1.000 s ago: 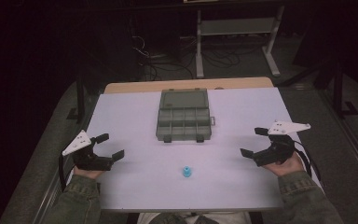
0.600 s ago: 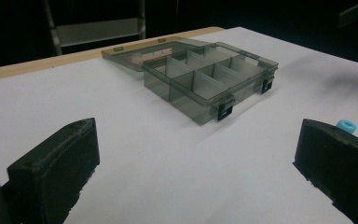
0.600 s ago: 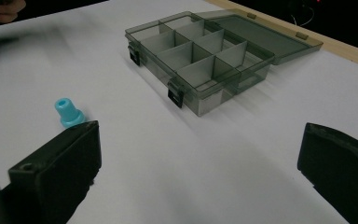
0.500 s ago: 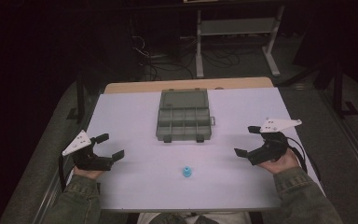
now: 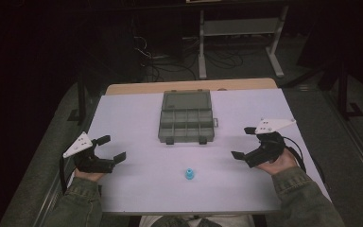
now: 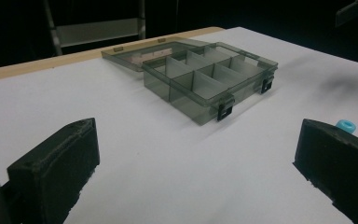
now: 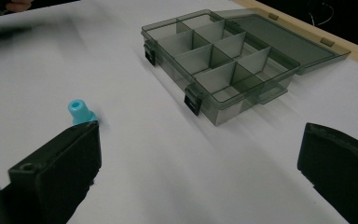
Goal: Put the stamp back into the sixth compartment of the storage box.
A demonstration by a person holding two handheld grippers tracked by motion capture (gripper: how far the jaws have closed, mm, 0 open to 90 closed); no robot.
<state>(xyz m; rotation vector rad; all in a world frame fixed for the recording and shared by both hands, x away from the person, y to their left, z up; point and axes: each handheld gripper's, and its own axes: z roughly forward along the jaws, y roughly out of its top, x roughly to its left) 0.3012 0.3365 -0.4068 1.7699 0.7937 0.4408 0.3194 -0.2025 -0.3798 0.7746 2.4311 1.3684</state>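
Note:
A grey see-through compartment box (image 5: 186,118) lies open at the table's middle back, its lid folded flat behind; its compartments (image 6: 209,79) (image 7: 214,56) look empty. A small blue spool-shaped piece (image 5: 189,174) stands near the front middle, also seen past a jaw (image 6: 345,125) and upright by the other jaw (image 7: 80,111). My left gripper (image 5: 111,148) rests open at the left edge, nothing between its jaws. My right gripper (image 5: 244,143) is open at the right, tilted toward the blue piece, with nothing in it.
The white table (image 5: 137,118) has a wooden strip (image 5: 189,86) along its far edge. Behind it stand a metal shelf frame (image 5: 238,33) and cables on a dark floor. The person's sleeves (image 5: 302,198) come in at the bottom corners.
My right gripper has shifted left and slightly forward over the table. The left gripper, the box and the blue piece have stayed put.

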